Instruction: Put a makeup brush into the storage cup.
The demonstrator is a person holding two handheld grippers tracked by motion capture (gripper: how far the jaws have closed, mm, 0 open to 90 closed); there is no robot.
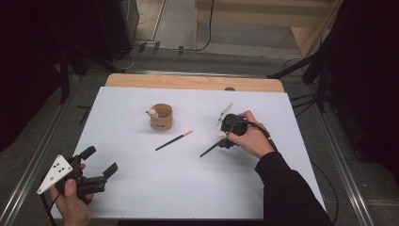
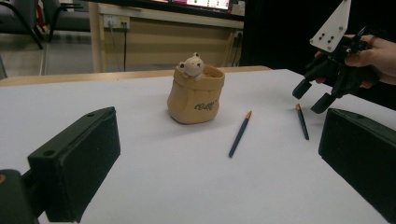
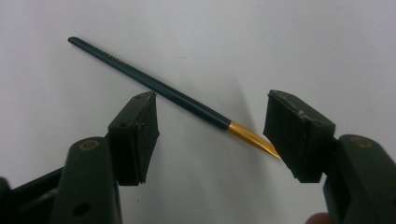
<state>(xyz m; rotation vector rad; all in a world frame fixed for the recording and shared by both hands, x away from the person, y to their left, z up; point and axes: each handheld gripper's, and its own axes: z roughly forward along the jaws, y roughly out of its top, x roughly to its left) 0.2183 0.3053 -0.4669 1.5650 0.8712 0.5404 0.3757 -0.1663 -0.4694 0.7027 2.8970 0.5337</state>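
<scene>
My right gripper [image 3: 212, 133] wide, straddling near pencil [image 3: 154, 86] right of cup [image 1: 162, 117], not yet pinched. Next: lower, close on shaft. Left gripper [image 1: 99, 165] wide, idle, well left of cup.

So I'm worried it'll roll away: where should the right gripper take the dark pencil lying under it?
Probably on the dark shaft, not the tapered gold tip. The pencil lies flat on the white table, so come straight down from above, with the right gripper open and one jaw either side across its length; the even shaft gives the pads a steadier hold.
</scene>
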